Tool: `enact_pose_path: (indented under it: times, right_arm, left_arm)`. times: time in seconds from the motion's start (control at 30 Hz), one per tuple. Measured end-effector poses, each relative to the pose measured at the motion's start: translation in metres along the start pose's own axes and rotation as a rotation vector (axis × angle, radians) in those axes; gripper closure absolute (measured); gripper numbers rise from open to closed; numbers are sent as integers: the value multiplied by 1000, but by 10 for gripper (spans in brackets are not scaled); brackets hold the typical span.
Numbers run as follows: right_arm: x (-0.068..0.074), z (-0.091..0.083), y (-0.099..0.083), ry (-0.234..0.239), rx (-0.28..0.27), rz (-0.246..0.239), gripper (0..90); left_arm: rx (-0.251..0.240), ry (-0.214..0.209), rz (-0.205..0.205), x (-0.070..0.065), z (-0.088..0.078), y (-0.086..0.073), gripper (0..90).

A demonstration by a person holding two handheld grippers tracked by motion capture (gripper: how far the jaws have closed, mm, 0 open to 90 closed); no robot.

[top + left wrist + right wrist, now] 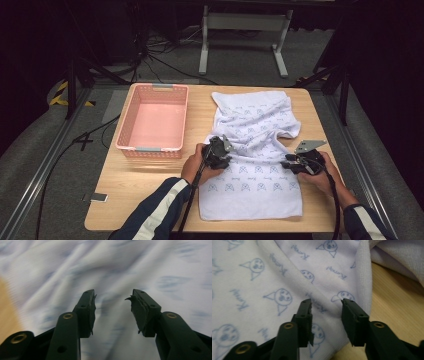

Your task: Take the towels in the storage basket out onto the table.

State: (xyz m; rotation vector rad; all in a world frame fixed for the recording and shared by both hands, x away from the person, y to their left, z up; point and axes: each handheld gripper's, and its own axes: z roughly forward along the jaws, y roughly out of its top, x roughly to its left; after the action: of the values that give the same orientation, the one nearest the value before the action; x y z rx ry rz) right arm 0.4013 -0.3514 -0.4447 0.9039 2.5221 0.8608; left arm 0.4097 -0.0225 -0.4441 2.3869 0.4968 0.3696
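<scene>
A white towel (pixel 252 150) with small blue cartoon prints lies lengthwise on the wooden table (pixel 150 185), its far half rumpled and its near half flat. My left gripper (pixel 223 156) rests at the towel's left edge, about midway along it. In the left gripper view its jaws stand apart over blurred towel cloth (pixel 112 272), with nothing pinched between them (pixel 112 300). My right gripper (pixel 289 162) is at the towel's right edge. In the right gripper view its jaws gape over the printed cloth (pixel 274 277) close to the hem, with no fold clamped (pixel 326 305).
An empty pink plastic basket (pixel 152 149) stands on the table's left half, just beyond the left hand. Bare wood (pixel 397 305) shows right of the towel's hem. Cables and a metal frame leg (pixel 204 45) lie on the floor beyond the table.
</scene>
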Motion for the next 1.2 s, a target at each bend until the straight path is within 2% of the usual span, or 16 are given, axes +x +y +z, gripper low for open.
enact_pose_path:
  times: [0.03,0.1,0.13,0.17,0.27,0.3,0.33,0.43,0.47,0.6,0.77,0.87,0.97,1.0,1.07,1.2]
  right_arm:
    - [1,-6,-3,17,-12,10,574]
    - [4,-21,-11,39,-37,-20,568]
    - [7,-31,-17,46,-36,-44,567]
    - [7,-31,-17,46,-36,-44,567]
    - [19,-61,-39,129,-18,-114,566]
    - [19,-61,-39,129,-18,-114,566]
    - [27,-68,-48,176,-6,-143,556]
    - [36,-73,-55,216,5,-177,547]
    - [45,-76,-58,248,13,-219,538]
    - [58,-80,-61,317,9,-275,476]
    - [73,-72,-61,344,25,-342,445]
    - [77,-62,-60,321,33,-341,521]
    - [77,-56,-56,273,11,-337,710]
    - [77,-56,-56,273,11,-337,710]
    - [76,-57,-49,224,-17,-335,769]
    - [63,-69,-22,179,-165,-260,787]
  left_arm:
    - [-22,-55,34,-12,-8,2,497]
    - [-69,-177,99,-40,-22,3,455]
    - [-73,-212,139,-55,-26,2,437]
    - [-73,-212,139,-55,-26,2,426]
    - [-39,-355,226,-104,-21,0,412]
    - [-39,-355,226,-104,-21,0,412]
    - [-25,-368,239,-111,-18,0,420]
    - [2,-384,259,-116,-5,1,451]
    - [0,-402,236,-114,0,-1,483]
    - [-7,-392,221,-108,0,-2,613]
    - [-12,-377,213,-100,-1,-4,823]
    - [-27,-358,195,-94,-4,-5,856]
    - [-65,-343,154,-82,-12,-4,859]
    - [-65,-343,154,-82,-12,-4,859]
    - [-91,-320,136,-74,-19,-3,859]
    - [-116,-243,99,-58,-38,-4,858]
